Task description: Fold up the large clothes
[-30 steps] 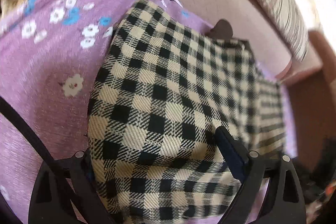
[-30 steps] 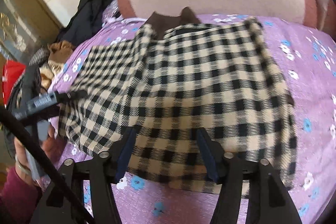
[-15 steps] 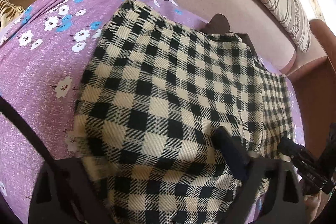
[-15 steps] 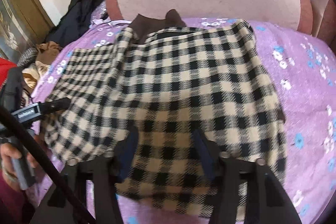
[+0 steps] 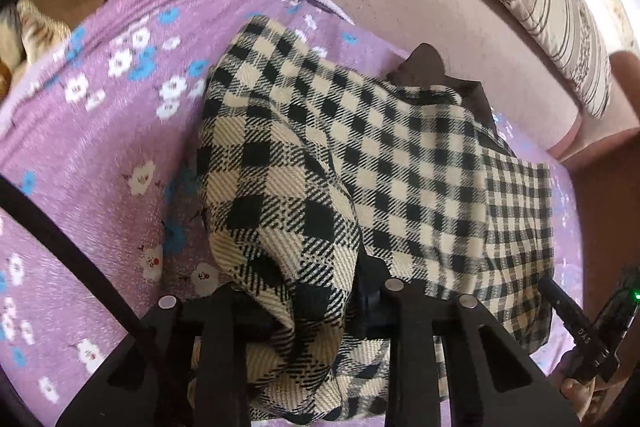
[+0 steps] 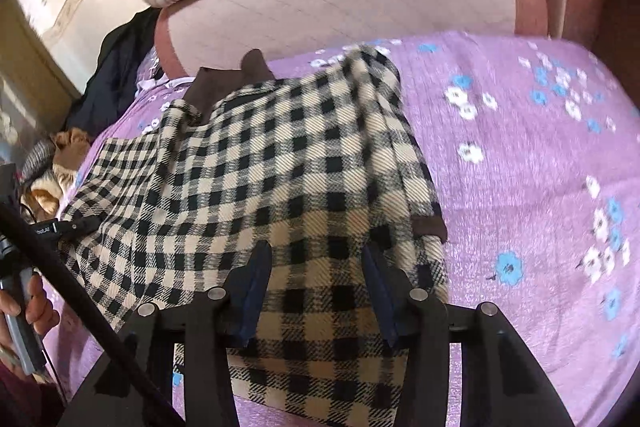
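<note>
Only rightward: brown cuff (image 6: 430,227).

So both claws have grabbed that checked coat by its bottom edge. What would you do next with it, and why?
Probably carry the hem forward toward the brown collar. Both the left gripper and the right gripper pinch the checked coat at its near edge, lifted off the purple bedsheet, while the collar end lies flat by the headboard. That would halve it.

The left gripper (image 5: 320,307) has its jaws drawn close, clamped on a bunched fold of the checked garment (image 5: 400,155). The right gripper (image 6: 316,291) holds its jaws wider, with cloth draped between them.
</note>
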Demonstrator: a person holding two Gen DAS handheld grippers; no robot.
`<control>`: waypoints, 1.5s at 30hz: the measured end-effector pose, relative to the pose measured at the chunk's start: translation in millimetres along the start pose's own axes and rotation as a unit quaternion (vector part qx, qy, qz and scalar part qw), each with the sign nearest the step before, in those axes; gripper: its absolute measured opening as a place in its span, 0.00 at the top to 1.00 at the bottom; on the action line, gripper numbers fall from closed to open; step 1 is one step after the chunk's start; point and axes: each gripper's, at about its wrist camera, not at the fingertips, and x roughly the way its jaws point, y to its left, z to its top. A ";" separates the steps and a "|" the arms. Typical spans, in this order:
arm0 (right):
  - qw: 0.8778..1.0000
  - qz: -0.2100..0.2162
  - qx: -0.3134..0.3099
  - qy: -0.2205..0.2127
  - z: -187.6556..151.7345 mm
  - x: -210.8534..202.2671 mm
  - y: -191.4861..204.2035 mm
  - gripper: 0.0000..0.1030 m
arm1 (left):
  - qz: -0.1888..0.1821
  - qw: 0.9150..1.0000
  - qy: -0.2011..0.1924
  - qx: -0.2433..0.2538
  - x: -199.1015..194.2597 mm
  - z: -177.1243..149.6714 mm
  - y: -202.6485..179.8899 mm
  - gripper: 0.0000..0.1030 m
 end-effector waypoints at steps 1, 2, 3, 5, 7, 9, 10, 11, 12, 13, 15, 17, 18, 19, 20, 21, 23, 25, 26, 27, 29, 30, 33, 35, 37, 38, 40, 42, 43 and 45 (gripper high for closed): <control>1.000 0.003 0.003 0.004 0.9 2.2 -1.8 0.51 | 0.006 1.000 -0.002 0.006 -5.5 2.5 -9.0 0.75; 1.000 0.004 0.004 0.006 2.0 2.9 -2.2 0.51 | 0.008 1.000 -0.003 0.009 -9.2 5.0 -14.6 0.75; 1.000 0.003 0.006 0.006 3.5 2.2 -3.9 0.51 | 0.009 1.000 -0.007 0.016 -15.4 6.5 -21.5 0.75; 1.000 -0.002 0.013 0.002 6.6 -2.5 -7.8 0.51 | 0.011 0.999 -0.015 0.035 -29.0 10.3 -43.4 0.75; 1.000 0.005 0.027 -0.006 9.5 -9.4 -13.2 0.51 | 0.005 0.998 -0.021 0.054 -38.5 11.9 -65.3 0.76; 0.998 0.021 0.056 -0.015 12.8 -18.3 -24.5 0.51 | -0.007 0.996 -0.028 0.080 -47.0 10.9 -96.6 0.76; 0.998 0.024 0.063 -0.017 13.9 -20.0 -27.2 0.50 | -0.013 0.996 -0.029 0.089 -49.4 9.4 -108.9 0.77; 0.997 0.020 0.074 -0.020 15.3 -23.7 -33.2 0.50 | -0.021 0.995 -0.030 0.098 -49.5 9.1 -122.6 0.77; 0.996 0.015 0.080 -0.023 16.2 -26.3 -37.8 0.50 | -0.030 0.993 -0.027 0.109 -48.7 6.4 -138.9 0.77; 0.996 0.013 0.085 -0.024 16.9 -28.6 -42.0 0.50 | -0.039 0.991 -0.023 0.124 -45.4 2.5 -158.8 0.78; 0.994 0.014 0.108 -0.026 18.4 -33.2 -56.7 0.50 | -0.054 0.987 -0.015 0.149 -36.8 -7.3 -191.5 0.79; 0.992 0.012 0.126 -0.029 18.9 -36.6 -68.5 0.50 | -0.081 0.982 -0.001 0.173 -18.9 -19.8 -226.5 0.82; 0.990 0.008 0.135 -0.031 19.7 -38.2 -75.4 0.50 | -0.091 0.980 0.007 0.175 -10.8 -23.7 -236.0 0.82; 0.990 0.006 0.139 -0.032 20.7 -39.7 -81.1 0.50 | -0.119 0.977 0.030 0.173 8.1 -30.9 -248.1 0.83; 0.989 0.002 0.144 -0.032 21.3 -39.7 -85.6 0.50 | -0.133 0.975 0.045 0.171 18.4 -35.0 -253.3 0.83; 0.988 0.001 0.151 -0.032 21.3 -39.8 -90.9 0.50 | -0.139 0.975 0.063 0.163 34.2 -41.0 -256.6 0.83; 0.987 -0.003 0.160 -0.030 21.3 -40.1 -96.2 0.50 | -0.153 0.973 0.095 0.145 61.0 -54.0 -256.6 0.67; 0.986 -0.003 0.165 -0.027 20.4 -38.4 -98.1 0.50 | -0.195 0.961 0.129 0.146 71.4 -69.5 -253.9 0.45; 0.985 0.000 0.168 -0.026 20.5 -38.5 -99.0 0.50 | -0.204 0.958 0.124 0.156 65.0 -72.3 -253.5 0.41; 0.985 0.000 0.170 -0.029 20.9 -39.5 -98.7 0.50 | -0.201 0.958 0.117 0.166 58.2 -74.7 -253.5 0.41; 0.985 0.005 0.168 -0.034 22.0 -42.5 -96.2 0.50 | -0.188 0.958 0.097 0.192 35.1 -74.0 -250.9 0.36; 0.985 0.009 0.166 -0.037 22.4 -44.4 -93.7 0.49 | -0.181 0.960 0.089 0.197 23.4 -72.0 -247.3 0.34; 0.985 0.027 0.164 -0.046 20.2 -51.0 -87.9 0.43 | -0.161 0.963 0.063 0.205 -9.2 -65.8 -226.2 0.33; 0.984 0.052 0.165 -0.050 18.4 -55.2 -81.6 0.42 | -0.125 0.971 0.039 0.201 -28.8 -63.4 -203.8 0.33; 0.982 0.083 0.162 -0.054 17.3 -59.9 -74.0 0.42 | -0.090 0.974 0.019 0.206 -38.5 -62.3 -184.8 0.33; 0.981 0.097 0.155 -0.056 17.5 -61.6 -68.2 0.42 | -0.076 0.975 0.013 0.207 -39.2 -63.8 -177.3 0.33; 0.981 0.130 0.135 -0.052 18.6 -62.8 -53.2 0.42 | -0.028 0.977 0.001 0.211 -40.8 -69.5 -155.7 0.33; 0.979 0.168 0.109 -0.036 18.7 -57.9 -34.0 0.42 | -0.005 0.978 0.002 0.209 -39.2 -76.6 -137.2 0.33; 0.978 0.181 0.100 -0.027 18.6 -53.5 -26.4 0.42 | 0.002 0.979 0.004 0.203 -34.3 -79.7 -129.5 0.33; 0.980 0.175 0.090 -0.006 15.3 -41.1 -13.3 0.42 | 0.012 0.980 0.008 0.196 -22.1 -85.8 -123.4 0.33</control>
